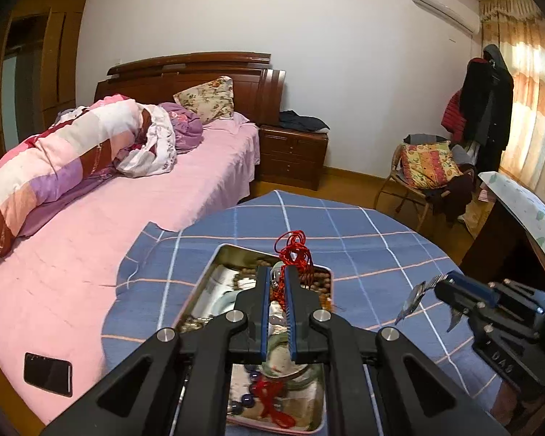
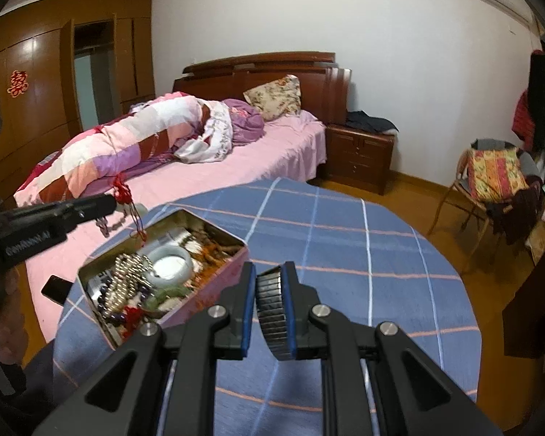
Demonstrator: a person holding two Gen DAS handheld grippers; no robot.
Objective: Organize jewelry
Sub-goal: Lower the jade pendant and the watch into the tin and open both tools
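White lettering on the black body of the left gripper [image 2: 117, 201], seen from the right wrist, is blurred; it appears to read "GenRobot.AI". Raised characters on the black body of the right gripper [image 1: 440, 287], seen from the left wrist, resemble "DAS" but are uncertain. A red double-happiness character [image 2: 17, 83] is fixed to the brown wooden wardrobe door [image 2: 36, 109].

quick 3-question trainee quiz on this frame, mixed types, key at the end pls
1. True or false: the right gripper is clamped on a metal watch.
2. What dangles from the left gripper? A) red-corded pendant B) pale bangle C) phone
3. Fill in: the tin box of jewelry sits on a blue checked ____.

Key: 1 true. 2 A, the red-corded pendant. 3 tablecloth.
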